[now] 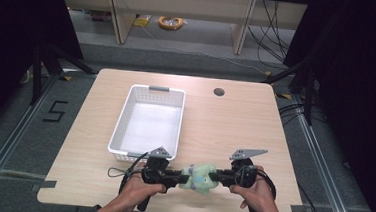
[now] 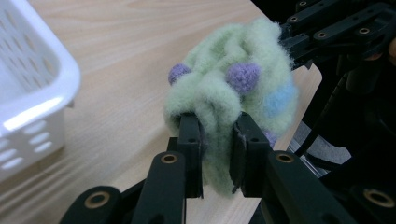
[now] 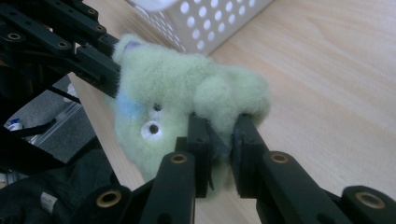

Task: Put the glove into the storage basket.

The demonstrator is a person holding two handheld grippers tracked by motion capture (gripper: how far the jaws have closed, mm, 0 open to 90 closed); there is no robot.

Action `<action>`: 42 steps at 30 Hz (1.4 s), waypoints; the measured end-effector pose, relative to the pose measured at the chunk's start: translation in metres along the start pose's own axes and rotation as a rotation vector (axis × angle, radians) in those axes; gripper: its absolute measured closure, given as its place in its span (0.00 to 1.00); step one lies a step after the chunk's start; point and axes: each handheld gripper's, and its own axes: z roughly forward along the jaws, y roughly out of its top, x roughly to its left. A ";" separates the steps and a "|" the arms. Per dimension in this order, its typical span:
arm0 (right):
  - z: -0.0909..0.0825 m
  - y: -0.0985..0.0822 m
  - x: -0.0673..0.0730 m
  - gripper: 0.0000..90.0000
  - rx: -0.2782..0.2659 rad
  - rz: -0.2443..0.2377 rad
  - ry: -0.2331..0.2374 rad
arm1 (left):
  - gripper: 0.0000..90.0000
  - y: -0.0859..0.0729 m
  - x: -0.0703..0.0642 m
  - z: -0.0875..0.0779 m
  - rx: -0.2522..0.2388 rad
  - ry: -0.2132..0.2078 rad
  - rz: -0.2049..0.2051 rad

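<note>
I hold a pale green plush toy (image 1: 199, 177) between my two grippers, near the near edge of the wooden table (image 1: 235, 124), a little right of centre. My left gripper (image 1: 181, 176) has its jaws nearly closed, pinching a fold of the fleece at the toy's left side; in the left gripper view the pads bite into the fabric just below two purple knobs (image 2: 242, 77). My right gripper (image 1: 213, 176) is likewise nearly closed on a bulge of the toy's right side, close beside its stitched eye (image 3: 152, 130). In the high view the toy appears to hang between the two grips, though I cannot confirm a gap beneath it. The white perforated basket (image 1: 123, 115) stands empty to the far left of the toy, its near rim just beyond my left gripper. I judge the step in hand to be the carry. The next move calls for swinging both grippers together to the far left, over the near rim, keeping both pinches firm until the toy is above the basket floor.
</note>
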 end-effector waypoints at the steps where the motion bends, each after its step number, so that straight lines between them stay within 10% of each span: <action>1: -0.001 0.002 0.001 0.89 -0.001 0.002 -0.006 | 0.83 0.003 -0.001 -0.004 -0.003 0.009 0.004; 12: -0.004 0.055 0.023 0.90 -0.027 -0.051 0.008 | 0.83 0.033 0.012 -0.049 -0.031 0.035 0.020; 24: 0.036 0.118 0.034 0.90 -0.044 -0.096 0.031 | 0.83 0.056 0.059 -0.093 -0.045 0.110 -0.044; 42: 0.113 0.152 0.023 0.90 0.057 -0.034 -0.001 | 0.83 0.053 0.126 -0.090 0.047 0.206 -0.141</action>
